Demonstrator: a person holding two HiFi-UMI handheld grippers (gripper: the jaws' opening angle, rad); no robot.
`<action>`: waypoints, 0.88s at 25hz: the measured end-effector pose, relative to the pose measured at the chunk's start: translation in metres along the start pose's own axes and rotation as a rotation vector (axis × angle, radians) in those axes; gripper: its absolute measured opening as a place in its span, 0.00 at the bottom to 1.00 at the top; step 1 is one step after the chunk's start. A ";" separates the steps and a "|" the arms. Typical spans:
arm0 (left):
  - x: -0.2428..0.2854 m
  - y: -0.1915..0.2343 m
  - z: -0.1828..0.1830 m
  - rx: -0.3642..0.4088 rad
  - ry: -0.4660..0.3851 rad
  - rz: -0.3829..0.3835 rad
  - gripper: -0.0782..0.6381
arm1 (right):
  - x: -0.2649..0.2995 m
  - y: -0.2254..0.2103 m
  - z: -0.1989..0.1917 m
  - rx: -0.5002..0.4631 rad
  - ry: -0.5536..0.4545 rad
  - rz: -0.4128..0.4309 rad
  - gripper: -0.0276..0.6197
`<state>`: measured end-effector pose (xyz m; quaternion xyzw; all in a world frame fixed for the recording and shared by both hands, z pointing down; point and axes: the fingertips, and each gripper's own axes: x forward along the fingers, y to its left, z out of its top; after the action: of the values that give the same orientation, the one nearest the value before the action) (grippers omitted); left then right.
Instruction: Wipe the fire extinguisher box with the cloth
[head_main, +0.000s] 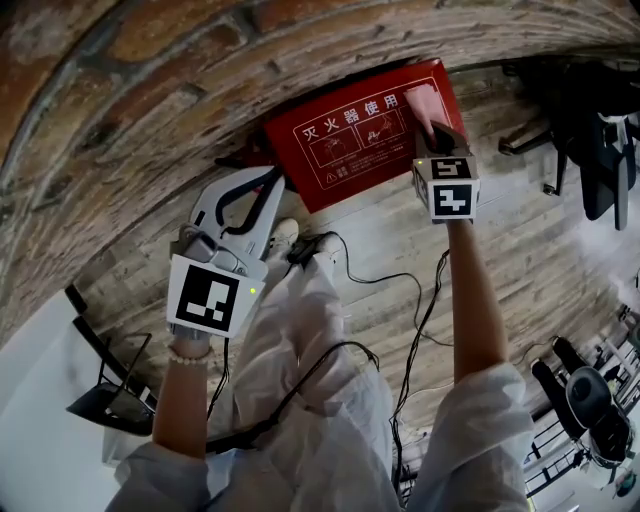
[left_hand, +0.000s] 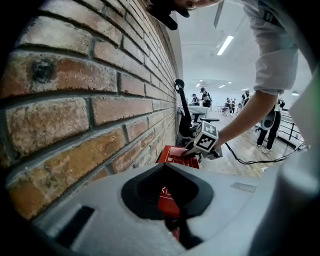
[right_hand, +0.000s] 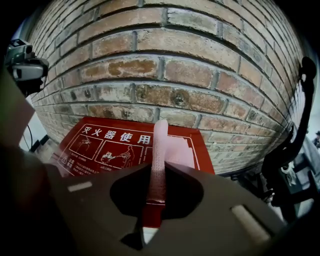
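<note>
Right gripper view: right gripper (right_hand: 156, 172) clamped on a folded strip of soft pink cloth (right_hand: 161, 145), pressed onto the right end of the glossy red, white-printed fire extinguisher box (right_hand: 100, 147). Sitting flat on plank flooring (head_main: 380, 250) at the foot of a rough brick wall (right_hand: 175, 65). Meanwhile left gripper (head_main: 270, 178) pinched shut on nothing, just beside the box's left end.

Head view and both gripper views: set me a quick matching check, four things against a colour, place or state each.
Things:
1. cloth
2. fire extinguisher box
3. left gripper
4. brick wall

States:
A. jaws together, nothing held
B. pink, pinched by the right gripper
C. stands right behind the box
D. red, white print on its face

Pairs: 1-B, 2-D, 3-A, 4-C
</note>
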<state>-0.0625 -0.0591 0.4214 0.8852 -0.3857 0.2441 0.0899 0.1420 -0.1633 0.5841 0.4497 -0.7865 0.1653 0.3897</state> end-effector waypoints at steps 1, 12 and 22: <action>-0.001 0.000 0.000 0.001 0.000 -0.001 0.11 | 0.000 0.005 0.000 -0.003 -0.002 0.007 0.07; -0.008 0.001 -0.003 -0.003 -0.004 0.000 0.11 | -0.006 0.076 0.005 -0.045 -0.030 0.124 0.07; -0.018 0.007 -0.007 -0.015 -0.008 0.014 0.11 | -0.008 0.142 0.010 -0.088 -0.041 0.235 0.07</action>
<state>-0.0808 -0.0501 0.4186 0.8828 -0.3941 0.2382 0.0930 0.0212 -0.0878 0.5846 0.3399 -0.8482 0.1659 0.3709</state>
